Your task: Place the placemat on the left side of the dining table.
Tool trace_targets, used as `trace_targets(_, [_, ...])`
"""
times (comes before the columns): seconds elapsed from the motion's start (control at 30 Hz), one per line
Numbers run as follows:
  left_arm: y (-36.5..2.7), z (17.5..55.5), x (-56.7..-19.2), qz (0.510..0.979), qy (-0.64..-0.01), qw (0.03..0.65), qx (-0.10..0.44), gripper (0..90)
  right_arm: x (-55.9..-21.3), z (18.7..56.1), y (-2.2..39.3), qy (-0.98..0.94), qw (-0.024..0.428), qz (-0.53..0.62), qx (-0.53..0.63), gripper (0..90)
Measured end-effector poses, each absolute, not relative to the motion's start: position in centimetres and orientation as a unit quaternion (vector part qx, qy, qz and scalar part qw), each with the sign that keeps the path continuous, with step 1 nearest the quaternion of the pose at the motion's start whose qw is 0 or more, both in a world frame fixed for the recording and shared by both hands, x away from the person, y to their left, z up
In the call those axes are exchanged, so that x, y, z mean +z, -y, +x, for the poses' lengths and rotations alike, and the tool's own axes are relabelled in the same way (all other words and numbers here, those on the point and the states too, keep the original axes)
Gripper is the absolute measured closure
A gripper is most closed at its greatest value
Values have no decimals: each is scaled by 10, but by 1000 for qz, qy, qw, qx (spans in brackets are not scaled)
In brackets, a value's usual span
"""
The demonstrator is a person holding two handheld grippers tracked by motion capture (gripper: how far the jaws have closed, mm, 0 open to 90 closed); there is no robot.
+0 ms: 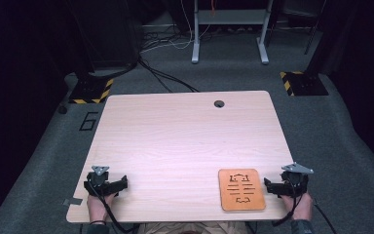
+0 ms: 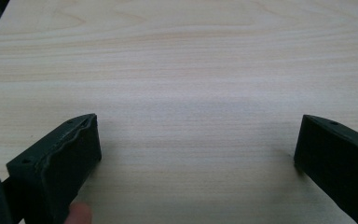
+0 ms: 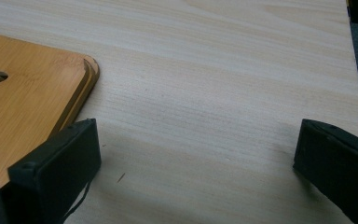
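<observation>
A flat orange-brown wooden board with cut-out slots lies near the front right of the light wood table. My right gripper rests on the table just right of the board, held by a hand. In the right gripper view the gripper is open, with bare tabletop between its jaws and the board's rounded corner by the left jaw. My left gripper sits at the front left of the table, far from the board. The left gripper view shows it open over bare wood, holding nothing.
A round cable hole sits near the table's far edge. Grey carpet surrounds the table, with black-and-yellow striped stand bases at the far corners. A white desk frame and loose cables lie beyond.
</observation>
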State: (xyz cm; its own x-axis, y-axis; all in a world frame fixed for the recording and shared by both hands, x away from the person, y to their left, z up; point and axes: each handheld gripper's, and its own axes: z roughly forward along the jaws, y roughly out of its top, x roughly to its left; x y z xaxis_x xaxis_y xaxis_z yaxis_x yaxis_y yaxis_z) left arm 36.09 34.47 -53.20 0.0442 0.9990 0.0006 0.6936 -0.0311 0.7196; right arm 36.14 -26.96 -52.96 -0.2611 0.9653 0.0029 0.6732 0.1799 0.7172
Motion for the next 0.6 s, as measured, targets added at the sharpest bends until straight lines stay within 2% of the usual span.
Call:
trace_targets(0.13, [-337, 358, -531, 683, -612, 278, 287, 1, -529, 361, 270, -731, 235, 560, 311, 0])
trace_targets(0.4, [-333, 358, -532, 689, -611, 292, 258, 1, -529, 362, 270, -730, 232, 563, 310, 0])
trace_targets(0.6, [-331, 358, -532, 691, -609, 292, 258, 0, -528, 362, 275, -721, 216, 569, 331, 0])
